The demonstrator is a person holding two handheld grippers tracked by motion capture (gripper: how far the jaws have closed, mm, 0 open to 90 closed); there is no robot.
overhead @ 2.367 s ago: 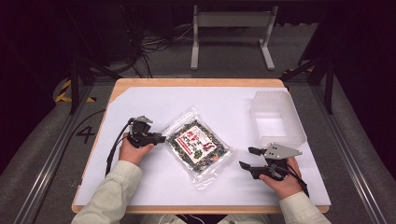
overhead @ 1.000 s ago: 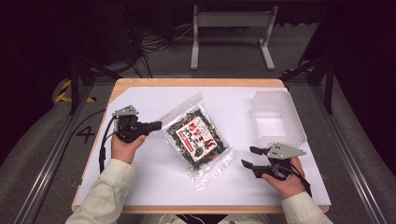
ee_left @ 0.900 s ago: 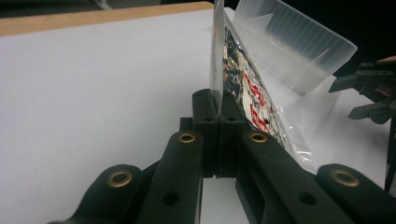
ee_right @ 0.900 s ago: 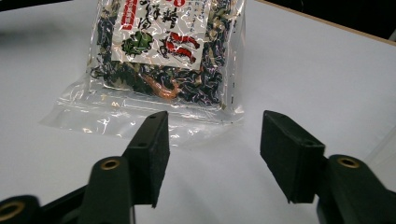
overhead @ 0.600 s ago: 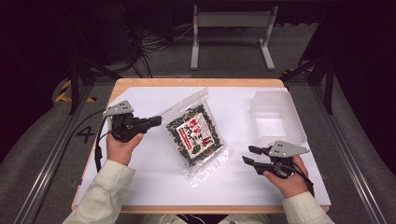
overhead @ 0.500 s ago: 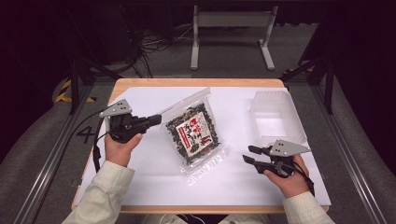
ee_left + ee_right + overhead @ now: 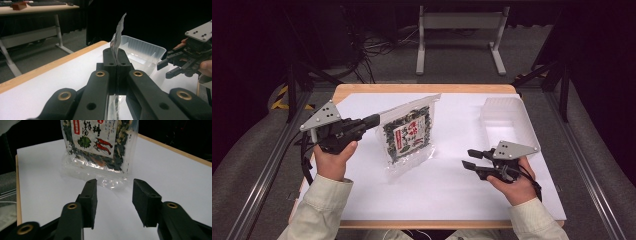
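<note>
Bag: clear snack bag (image 7: 408, 136) hangs upright from the left tool (image 7: 373, 120), lower edge touching the table (image 7: 447, 185).
Left tool: pressed together on the bag's top corner; the corner sticks out past the pads.
Right tool: right tool (image 7: 471, 158) near the bag, spread, jaws just opening, nothing between.
Hidden: bag's top cut off in the right gripper view.
Bin: clear bin (image 7: 507, 120) beyond the right tool.

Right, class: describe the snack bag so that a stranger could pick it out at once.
On the white-topped wooden table, look left of the clear plastic bin. The clear plastic bag of dark green flakes with a red-and-white label stands nearly upright, its top edge pinched in the left gripper; nothing else there is printed.
</note>
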